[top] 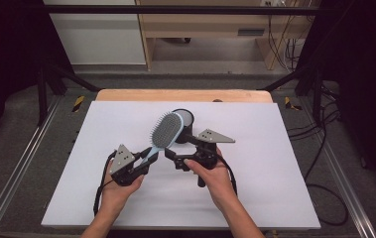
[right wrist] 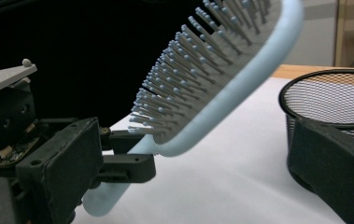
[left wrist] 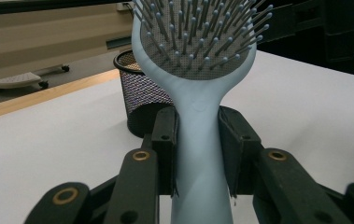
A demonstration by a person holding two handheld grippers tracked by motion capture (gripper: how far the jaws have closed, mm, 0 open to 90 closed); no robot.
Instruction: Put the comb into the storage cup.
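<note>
A pale blue hairbrush (top: 166,131) with grey bristles is held by its handle in my left gripper (top: 147,158), which is shut on it. In the left gripper view both pads clamp the brush handle (left wrist: 198,154) in the left gripper (left wrist: 198,140), and the head (left wrist: 198,37) rises tilted away. My right gripper (top: 178,145) stands open beside the brush head, its jaws wide apart and its pads off the brush. In the right gripper view the brush head (right wrist: 221,79) slants between the right gripper (right wrist: 198,156) jaws. A black mesh cup (top: 184,119) stands just behind the brush.
A white sheet (top: 275,163) covers the table, with a wooden edge (top: 126,94) at the back. The mesh cup (right wrist: 338,98) stands close by the right gripper's far jaw. Cables (top: 324,148) trail on the floor to the right.
</note>
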